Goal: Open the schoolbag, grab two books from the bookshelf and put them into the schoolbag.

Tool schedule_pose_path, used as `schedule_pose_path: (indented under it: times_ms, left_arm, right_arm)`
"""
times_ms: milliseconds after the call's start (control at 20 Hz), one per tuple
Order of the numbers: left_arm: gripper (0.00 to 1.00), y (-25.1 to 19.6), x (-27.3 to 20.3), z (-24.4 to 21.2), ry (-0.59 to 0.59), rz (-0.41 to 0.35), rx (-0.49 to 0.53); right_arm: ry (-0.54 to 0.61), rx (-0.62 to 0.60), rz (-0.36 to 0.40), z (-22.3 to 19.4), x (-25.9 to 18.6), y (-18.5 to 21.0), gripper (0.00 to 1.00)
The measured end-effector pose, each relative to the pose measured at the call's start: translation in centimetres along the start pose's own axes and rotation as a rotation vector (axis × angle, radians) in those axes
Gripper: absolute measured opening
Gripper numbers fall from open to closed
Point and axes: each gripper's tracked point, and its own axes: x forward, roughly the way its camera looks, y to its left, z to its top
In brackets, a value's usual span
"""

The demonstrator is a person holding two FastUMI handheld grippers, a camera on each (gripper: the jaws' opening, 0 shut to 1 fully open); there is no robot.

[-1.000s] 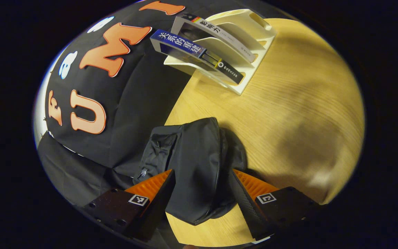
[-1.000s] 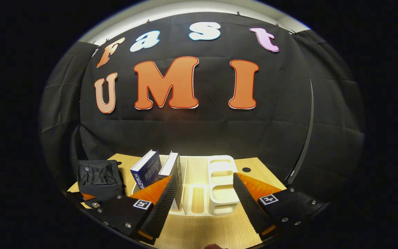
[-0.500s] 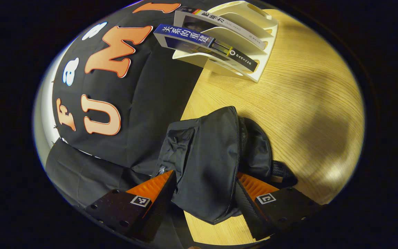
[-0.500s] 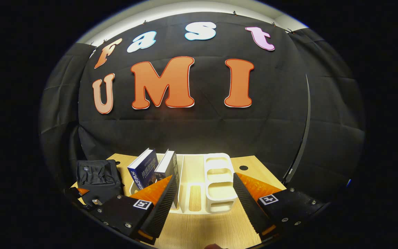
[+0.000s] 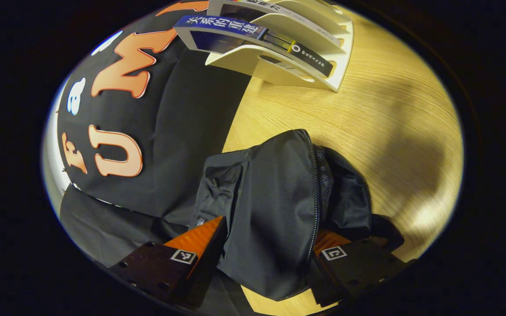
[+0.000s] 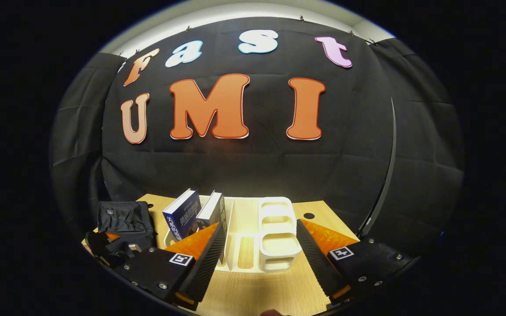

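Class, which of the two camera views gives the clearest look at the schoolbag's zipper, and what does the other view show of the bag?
The left gripper view: the schoolbag lies close between the left gripper fingers, its zipper running down the bag. The right gripper view shows the bag small and far, left of the bookshelf; no zipper is discernible.

The left gripper view sits close over the schoolbag (image 5: 275, 210), rolled sideways, with the bookshelf (image 5: 297, 52) at 12 o'clock. The right gripper view looks level across the table (image 6: 262, 294) at the wall from farther back. Both share bookshelf (image 6: 257, 237), schoolbag (image 6: 123, 221) and books.
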Motion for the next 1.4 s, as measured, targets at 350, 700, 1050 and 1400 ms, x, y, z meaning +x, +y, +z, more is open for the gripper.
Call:
schedule_pose_path:
  times_ms: [350, 700, 1050, 1400]
  left_arm:
    - [0.42, 1.0, -0.2, 1.5, -0.006, -0.061, -0.019]
    - [0.11, 5.8, -1.5, 2.1, -0.009, -0.093, -0.073]
    - [0.09, 10.5, -2.7, 2.7, -0.026, -0.166, -0.114]
    - [0.08, 13.2, -2.5, 2.8, -0.098, -0.39, -0.127]
  right_arm:
    - [-0.002, -0.004, -0.021, 0.0, -0.2, -2.4, 0.97]
    - [0.009, -0.016, 0.027, -0.2, 0.2, -3.0, 0.96]
    - [0.039, -0.046, 0.107, 0.3, 1.4, -1.4, 0.96]
    - [0.146, -0.037, 0.135, 1.0, 3.4, 5.0, 0.96]
